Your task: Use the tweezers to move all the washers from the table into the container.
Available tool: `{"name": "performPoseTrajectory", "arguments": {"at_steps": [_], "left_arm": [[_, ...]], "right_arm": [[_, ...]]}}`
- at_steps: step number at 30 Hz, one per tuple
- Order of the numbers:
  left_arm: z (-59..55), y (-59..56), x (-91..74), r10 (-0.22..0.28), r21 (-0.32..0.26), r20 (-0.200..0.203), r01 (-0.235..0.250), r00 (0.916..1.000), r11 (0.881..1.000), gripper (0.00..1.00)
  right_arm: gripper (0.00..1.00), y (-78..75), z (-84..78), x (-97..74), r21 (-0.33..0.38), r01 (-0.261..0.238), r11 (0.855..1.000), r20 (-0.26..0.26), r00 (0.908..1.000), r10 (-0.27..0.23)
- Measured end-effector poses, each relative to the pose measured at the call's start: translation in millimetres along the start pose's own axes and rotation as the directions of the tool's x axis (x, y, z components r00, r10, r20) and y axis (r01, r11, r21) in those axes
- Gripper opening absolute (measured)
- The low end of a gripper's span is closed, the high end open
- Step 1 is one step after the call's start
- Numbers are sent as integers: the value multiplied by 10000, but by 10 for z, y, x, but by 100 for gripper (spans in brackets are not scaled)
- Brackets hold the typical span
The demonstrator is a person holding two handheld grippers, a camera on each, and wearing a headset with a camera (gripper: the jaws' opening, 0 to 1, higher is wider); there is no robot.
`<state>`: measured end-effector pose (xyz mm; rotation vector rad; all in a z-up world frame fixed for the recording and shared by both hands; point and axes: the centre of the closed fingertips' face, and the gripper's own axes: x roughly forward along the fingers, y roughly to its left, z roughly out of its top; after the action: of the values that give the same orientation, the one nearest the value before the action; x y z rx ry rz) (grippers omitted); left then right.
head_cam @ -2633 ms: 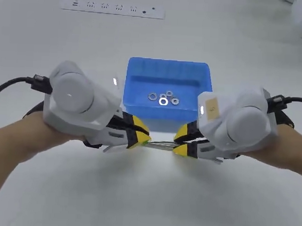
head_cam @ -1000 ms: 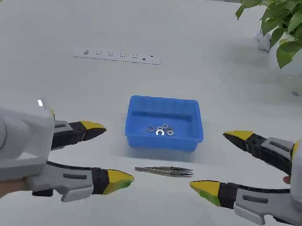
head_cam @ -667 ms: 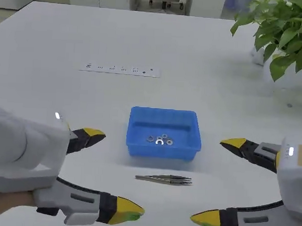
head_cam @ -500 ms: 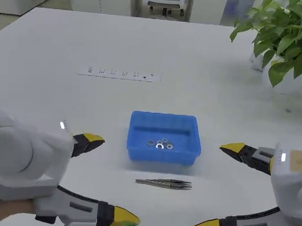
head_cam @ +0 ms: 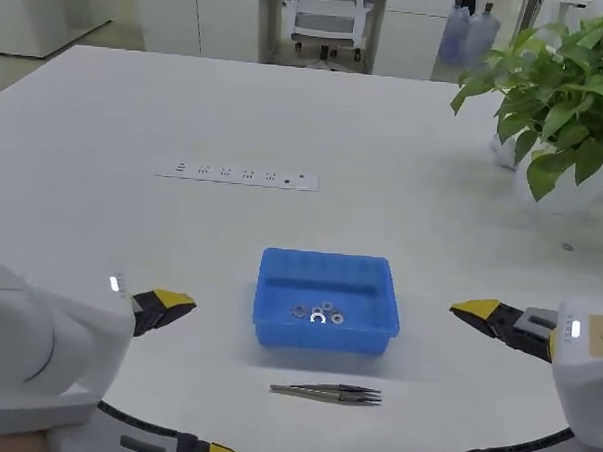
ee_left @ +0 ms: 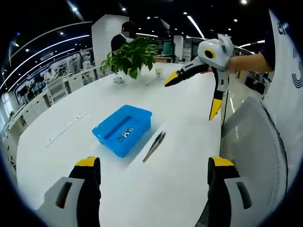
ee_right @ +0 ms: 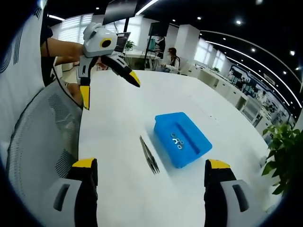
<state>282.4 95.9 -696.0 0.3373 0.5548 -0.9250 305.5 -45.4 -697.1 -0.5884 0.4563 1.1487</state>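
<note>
Left gripper (ee_left: pixel 154 163) and right gripper (ee_right: pixel 151 164) gape, empty. Slim steel tweezers (head_cam: pixel 326 392) lie near the blue plastic container (head_cam: pixel 325 257) of metal washers (head_cam: pixel 318 314).

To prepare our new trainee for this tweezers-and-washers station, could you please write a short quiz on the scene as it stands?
1. True or false: the tweezers lie on the table, held by neither hand-held gripper.
2. Where are the washers? A: scattered on the table. B: inside the blue container. C: clamped in the tweezers.
3. Fill in: the left hand-held gripper and the right hand-held gripper both stand ____.
Key: 1 true; 2 B; 3 open.
</note>
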Motion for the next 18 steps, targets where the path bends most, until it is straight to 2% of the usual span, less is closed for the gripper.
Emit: {"name": "performPoseTrajectory", "arguments": {"at_steps": [3,5,8,11,18], "left_arm": [[-52,-16,-6,-109,102,-331,113,9994,9999,99],[-30,-8,-15,-46,336,-271,55,9996,9994,99],[-15,-18,-50,-216,152,-379,222,9990,9996,99],[24,-4,-65,-104,193,-170,107,9998,9998,99],[-28,-34,-69,-265,-41,-294,264,9992,9996,99]], "right_arm": [[94,-4,-9,-7,-38,35,10000,-68,10000,-36],[94,-2,-22,-7,7,20,10000,-128,9999,-20],[94,13,-29,-3,-23,-41,10000,-159,9999,40],[94,15,-38,-8,-36,-33,10000,-144,9999,32],[93,30,-73,-23,57,-81,10000,-242,9997,82]]}}
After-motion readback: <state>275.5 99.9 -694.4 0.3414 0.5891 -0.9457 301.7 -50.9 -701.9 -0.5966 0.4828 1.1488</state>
